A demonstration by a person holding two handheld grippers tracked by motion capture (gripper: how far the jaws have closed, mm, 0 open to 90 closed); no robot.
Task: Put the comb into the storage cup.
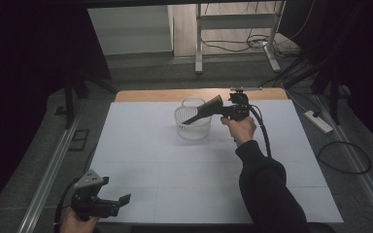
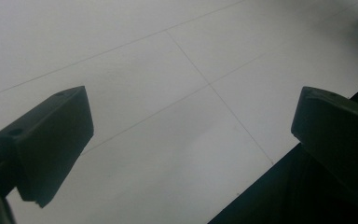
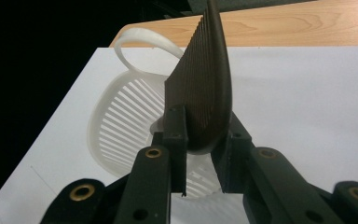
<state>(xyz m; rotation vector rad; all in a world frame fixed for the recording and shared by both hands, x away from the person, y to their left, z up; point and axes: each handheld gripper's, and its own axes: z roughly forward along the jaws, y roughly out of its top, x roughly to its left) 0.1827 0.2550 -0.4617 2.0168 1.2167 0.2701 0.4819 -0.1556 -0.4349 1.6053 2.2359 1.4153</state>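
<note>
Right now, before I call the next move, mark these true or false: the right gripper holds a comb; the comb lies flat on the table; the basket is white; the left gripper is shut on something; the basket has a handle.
1. The right gripper holds a comb: true.
2. The comb lies flat on the table: false, it is held over the basket.
3. The basket is white: true.
4. The left gripper is shut on something: false, its jaws stand open over the bare table.
5. The basket has a handle: true.
</note>
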